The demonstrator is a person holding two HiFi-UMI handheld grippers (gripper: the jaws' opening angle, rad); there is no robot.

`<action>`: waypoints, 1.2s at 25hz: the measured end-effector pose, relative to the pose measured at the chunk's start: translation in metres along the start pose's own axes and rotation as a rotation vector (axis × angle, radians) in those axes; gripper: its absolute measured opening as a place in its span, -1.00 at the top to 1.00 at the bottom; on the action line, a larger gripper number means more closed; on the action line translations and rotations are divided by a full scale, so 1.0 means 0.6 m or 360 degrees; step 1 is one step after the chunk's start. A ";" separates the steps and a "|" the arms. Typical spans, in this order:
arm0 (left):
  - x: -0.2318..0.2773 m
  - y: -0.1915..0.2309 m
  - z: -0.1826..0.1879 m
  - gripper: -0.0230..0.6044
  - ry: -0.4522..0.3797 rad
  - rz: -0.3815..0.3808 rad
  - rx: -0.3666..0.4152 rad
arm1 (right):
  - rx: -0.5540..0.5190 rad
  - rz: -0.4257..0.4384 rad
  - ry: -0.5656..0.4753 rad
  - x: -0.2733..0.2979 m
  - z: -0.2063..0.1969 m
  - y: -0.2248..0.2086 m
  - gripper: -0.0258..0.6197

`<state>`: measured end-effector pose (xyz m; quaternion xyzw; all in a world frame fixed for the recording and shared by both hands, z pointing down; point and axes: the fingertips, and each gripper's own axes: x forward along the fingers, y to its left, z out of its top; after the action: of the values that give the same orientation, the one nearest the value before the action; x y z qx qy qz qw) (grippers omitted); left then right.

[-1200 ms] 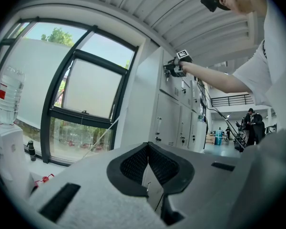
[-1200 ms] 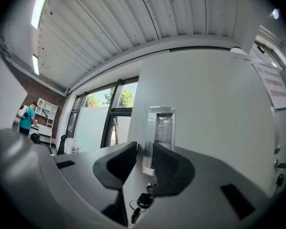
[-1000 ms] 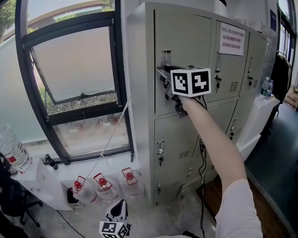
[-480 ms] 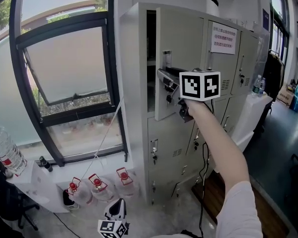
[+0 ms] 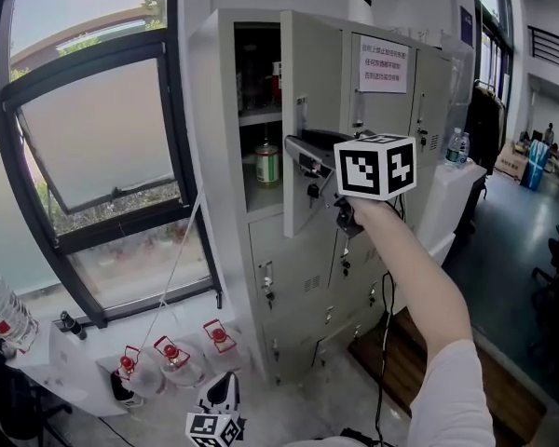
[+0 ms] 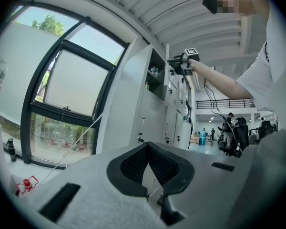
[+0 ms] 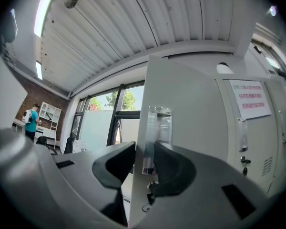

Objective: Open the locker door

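**A:** Where's the locker door (image 5: 312, 110) at?

**B:** Top-left compartment of the locker (image 5: 210, 156), swung partway out. There's a can (image 5: 267, 164) on the shelf (image 5: 261, 186) inside. Not fully open, I'd say.

**A:** Right gripper (image 5: 303, 156)?

**B:** On the door's free edge, one jaw inside and one on the outer face by the clear handle (image 7: 157, 128). The edge sits between the jaws with the pads against the sheet, though the jaws are easing apart right now.

**A:** Left gripper (image 6: 148, 149)?

**B:** Down low near the floor (image 5: 298, 408), jaws pressed together on nothing (well apart from the locker, no use here).

**A:** What does the next move turn on?

**B:** The hinge line. The door's long axis is vertical. It hinges on its right side, by the neighbouring door (image 5: 382, 128), and the free edge is on the left, in the jaws. My guess is the pull has to arc toward the person and round to the right, not straight back. The right hand is the only one near.
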<state>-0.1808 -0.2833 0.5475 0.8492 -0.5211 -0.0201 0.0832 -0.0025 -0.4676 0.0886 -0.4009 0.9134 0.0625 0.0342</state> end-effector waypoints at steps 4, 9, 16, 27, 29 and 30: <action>0.014 -0.013 -0.005 0.92 0.0013 -0.0058 0.0013 | 0.0006 -0.0011 -0.0002 -0.034 0.002 -0.009 0.56; 0.031 -0.032 -0.009 0.92 0.0034 -0.0128 0.0006 | 0.0017 -0.0031 -0.0003 -0.074 0.004 -0.020 0.54; 0.065 -0.070 -0.013 0.92 0.0059 -0.0254 0.0018 | 0.0018 -0.0109 -0.0012 -0.135 0.009 -0.055 0.51; 0.116 -0.128 -0.026 0.92 0.0114 -0.0437 0.0028 | 0.0103 -0.0199 -0.0062 -0.216 0.011 -0.123 0.50; 0.125 -0.140 -0.028 0.92 0.0124 -0.0471 0.0030 | 0.0115 -0.0208 -0.0074 -0.229 0.011 -0.135 0.50; 0.131 -0.144 -0.029 0.92 0.0127 -0.0488 0.0033 | 0.0111 -0.0228 -0.0077 -0.237 0.011 -0.142 0.50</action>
<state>-0.0668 -0.3126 0.5548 0.9197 -0.3818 0.0065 0.0908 0.1564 -0.4204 0.0904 -0.4623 0.8828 0.0377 0.0746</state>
